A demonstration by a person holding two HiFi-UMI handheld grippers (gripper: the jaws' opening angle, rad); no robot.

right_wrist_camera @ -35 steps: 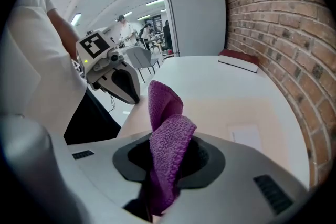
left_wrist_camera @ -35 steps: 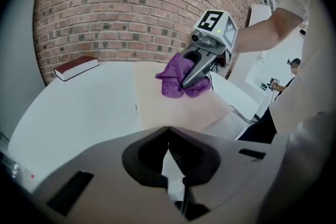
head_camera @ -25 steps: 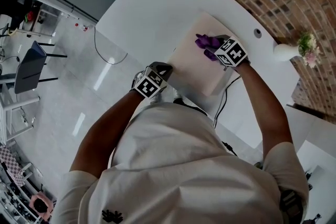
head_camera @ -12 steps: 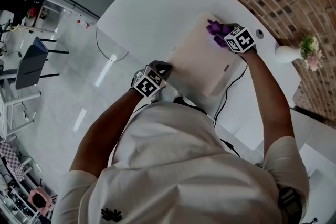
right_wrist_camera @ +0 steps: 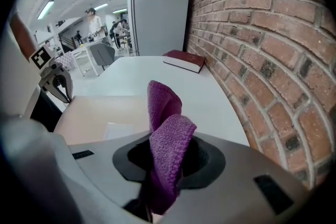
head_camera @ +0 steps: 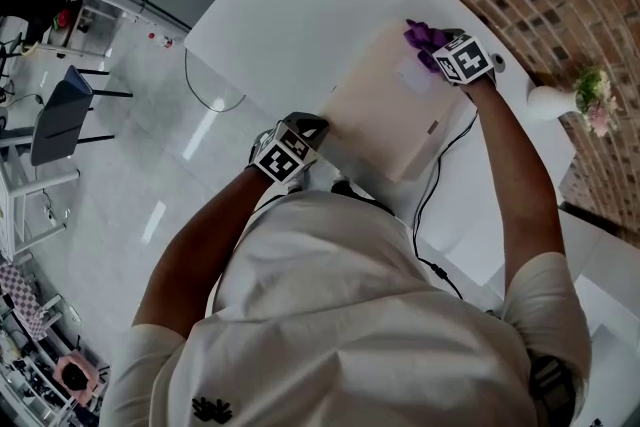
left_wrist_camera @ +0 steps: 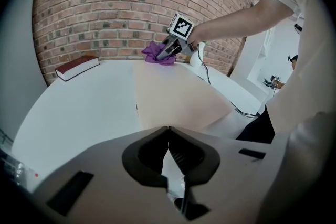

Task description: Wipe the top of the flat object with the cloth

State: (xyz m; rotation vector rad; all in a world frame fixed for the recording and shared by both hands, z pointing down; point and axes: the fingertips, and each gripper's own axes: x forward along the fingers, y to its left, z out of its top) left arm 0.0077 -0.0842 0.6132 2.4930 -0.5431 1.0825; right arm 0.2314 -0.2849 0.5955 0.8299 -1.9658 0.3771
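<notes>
Two-jaw right claw [head_camera: 437,49] clamped on purple cloth [right_wrist_camera: 166,134], atop flat object [head_camera: 385,115], left claw [left_wrist_camera: 168,136] closed, empty

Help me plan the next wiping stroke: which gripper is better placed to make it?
Right. The right gripper is shut on the purple cloth at the far corner of the flat beige board; the left gripper, shut and empty, sits by the board's near edge.
</notes>
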